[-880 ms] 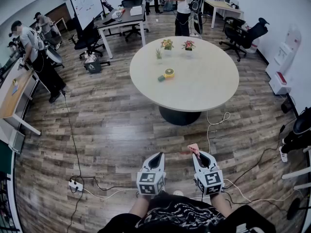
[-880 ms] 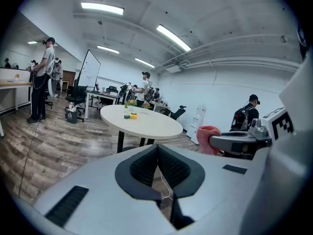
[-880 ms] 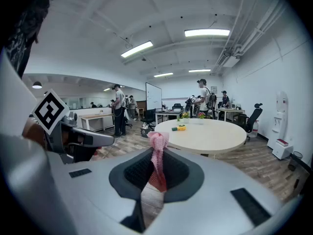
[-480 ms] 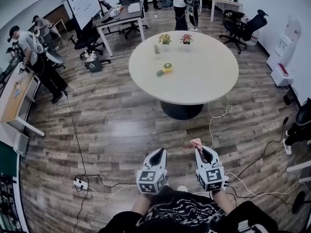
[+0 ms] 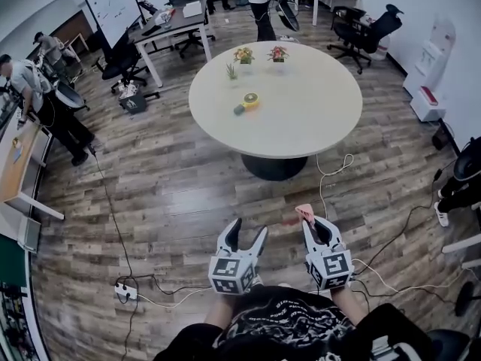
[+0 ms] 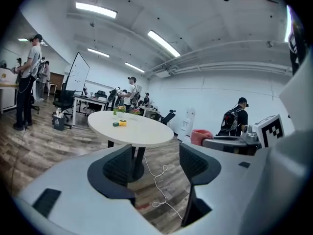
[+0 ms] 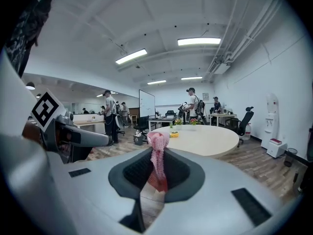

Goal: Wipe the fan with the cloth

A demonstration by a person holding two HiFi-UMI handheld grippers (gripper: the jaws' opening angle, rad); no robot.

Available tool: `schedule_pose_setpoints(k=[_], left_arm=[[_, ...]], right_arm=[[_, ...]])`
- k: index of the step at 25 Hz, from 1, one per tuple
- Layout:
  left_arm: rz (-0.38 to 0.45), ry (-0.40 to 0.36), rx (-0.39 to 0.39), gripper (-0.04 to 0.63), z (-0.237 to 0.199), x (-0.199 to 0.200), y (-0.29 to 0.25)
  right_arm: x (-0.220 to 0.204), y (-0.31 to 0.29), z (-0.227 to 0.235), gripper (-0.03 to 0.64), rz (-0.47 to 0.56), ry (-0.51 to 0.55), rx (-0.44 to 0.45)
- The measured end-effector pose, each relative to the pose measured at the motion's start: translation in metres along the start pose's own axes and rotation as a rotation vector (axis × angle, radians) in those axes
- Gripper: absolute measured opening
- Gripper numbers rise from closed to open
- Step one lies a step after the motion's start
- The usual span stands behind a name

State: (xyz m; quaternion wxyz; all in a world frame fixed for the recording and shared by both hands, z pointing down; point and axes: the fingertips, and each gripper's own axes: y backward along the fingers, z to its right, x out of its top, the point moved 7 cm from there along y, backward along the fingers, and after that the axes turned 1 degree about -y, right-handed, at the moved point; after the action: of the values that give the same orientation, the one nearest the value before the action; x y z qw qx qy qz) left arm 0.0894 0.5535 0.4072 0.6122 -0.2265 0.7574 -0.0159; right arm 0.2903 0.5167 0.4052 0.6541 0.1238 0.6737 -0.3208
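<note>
A small yellow fan (image 5: 250,100) sits on the round white table (image 5: 301,119), far ahead of both grippers, with a green object (image 5: 239,110) beside it. In the left gripper view the fan (image 6: 122,123) is small and distant, as is the fan (image 7: 174,134) in the right gripper view. My right gripper (image 5: 313,226) is shut on a pink cloth (image 5: 304,213), and the cloth (image 7: 157,153) hangs pinched between its pads. My left gripper (image 5: 248,230) is held over the wooden floor with its jaws wide apart and nothing between them; the left gripper view shows only floor through the gap (image 6: 156,163).
Two flowering pot plants (image 5: 243,54) and a small green plant (image 5: 231,72) stand at the table's far side. Cables (image 5: 331,173) and a power strip (image 5: 124,289) lie on the floor. Office chairs (image 5: 368,27), desks and several people stand around the room's edges.
The left gripper's jaws, together before, now stand wide apart. The right gripper still holds the pink cloth. The table sits slightly nearer in the head view.
</note>
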Motion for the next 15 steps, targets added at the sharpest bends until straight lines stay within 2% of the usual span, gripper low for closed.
schedule_pose_setpoints(k=[4, 9, 12, 15], left_arm=[[-0.027, -0.04, -0.002, 0.307, -0.01, -0.001, -0.006], [-0.016, -0.019, -0.091, 0.316, -0.029, 0.006, -0.01], [-0.009, -0.038, -0.095, 0.314, -0.041, 0.013, -0.009], [0.004, -0.018, -0.089, 0.314, -0.053, 0.016, -0.012]], right_arm=[[0.004, -0.009, 0.001, 0.061, 0.025, -0.018, -0.025], [0.01, -0.028, -0.012, 0.061, 0.028, 0.019, -0.047], [0.009, -0.037, -0.024, 0.058, 0.029, 0.002, -0.053], [0.005, -0.045, -0.029, 0.058, 0.033, -0.029, -0.065]])
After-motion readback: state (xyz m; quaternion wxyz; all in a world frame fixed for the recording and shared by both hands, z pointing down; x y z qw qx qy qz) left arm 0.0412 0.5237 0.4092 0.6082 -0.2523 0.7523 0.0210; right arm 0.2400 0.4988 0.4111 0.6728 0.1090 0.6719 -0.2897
